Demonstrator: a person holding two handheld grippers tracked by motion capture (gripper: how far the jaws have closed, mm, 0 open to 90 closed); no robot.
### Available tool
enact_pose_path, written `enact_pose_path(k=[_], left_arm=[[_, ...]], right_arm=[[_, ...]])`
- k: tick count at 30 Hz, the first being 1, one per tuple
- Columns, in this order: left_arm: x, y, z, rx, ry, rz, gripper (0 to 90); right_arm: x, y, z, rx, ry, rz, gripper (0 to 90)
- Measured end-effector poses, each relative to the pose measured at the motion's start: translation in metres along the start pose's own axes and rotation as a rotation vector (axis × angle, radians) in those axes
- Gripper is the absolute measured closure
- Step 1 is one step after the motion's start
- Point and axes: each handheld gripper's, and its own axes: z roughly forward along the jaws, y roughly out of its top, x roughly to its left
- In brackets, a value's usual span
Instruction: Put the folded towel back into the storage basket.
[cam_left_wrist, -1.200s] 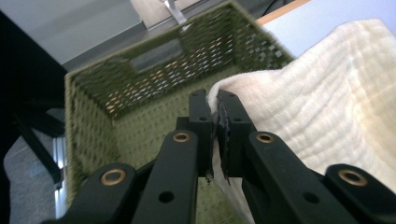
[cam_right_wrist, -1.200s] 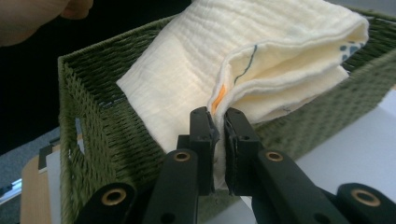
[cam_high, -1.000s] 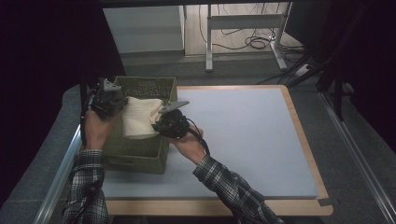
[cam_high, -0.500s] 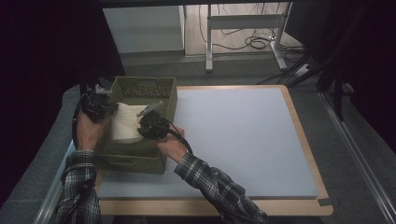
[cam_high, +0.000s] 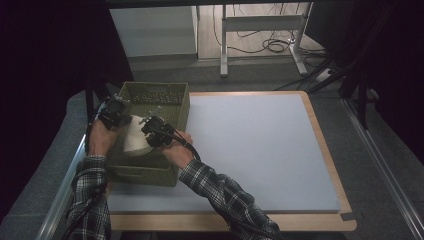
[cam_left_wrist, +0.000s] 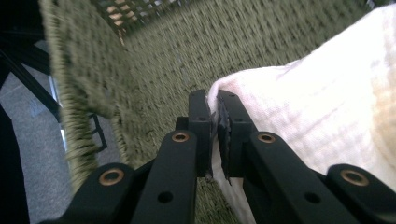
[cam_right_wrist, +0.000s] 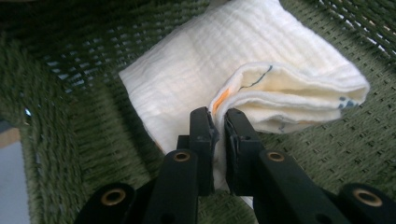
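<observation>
High view, left of frame | cloth (cam_high: 134, 140) in basket (cam_high: 172, 100): light, soft, floppy | left tool (cam_left_wrist: 215, 122), right tool (cam_right_wrist: 218, 128) each pinch a folded edge; grip edges.

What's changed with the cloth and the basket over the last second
Both hands carried the folded cream cloth from above the green woven basket down into it, toward the left. The left gripper and right gripper stayed shut on the cloth's edges. The basket and the blue-grey mat kept their places.
</observation>
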Motion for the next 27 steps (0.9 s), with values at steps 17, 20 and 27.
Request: enact_pose_path(k=[17, 20, 27], left_arm=[[-0.008, 0.008, 0.018, 0.053, -0.005, -0.008, 60.5], [-0.006, 0.007, 0.014, 0.028, -0.012, -0.032, 54.8], [-0.007, 0.004, 0.008, -0.020, -0.022, -0.076, 42.5]], right_arm=[[-0.006, 0.001, -0.003, -0.007, 0.019, 0.002, 66.9], [-0.008, -0.002, -0.008, -0.025, 0.019, -0.008, 63.5], [-0.017, -0.010, -0.023, -0.082, 0.018, -0.013, 55.6]])
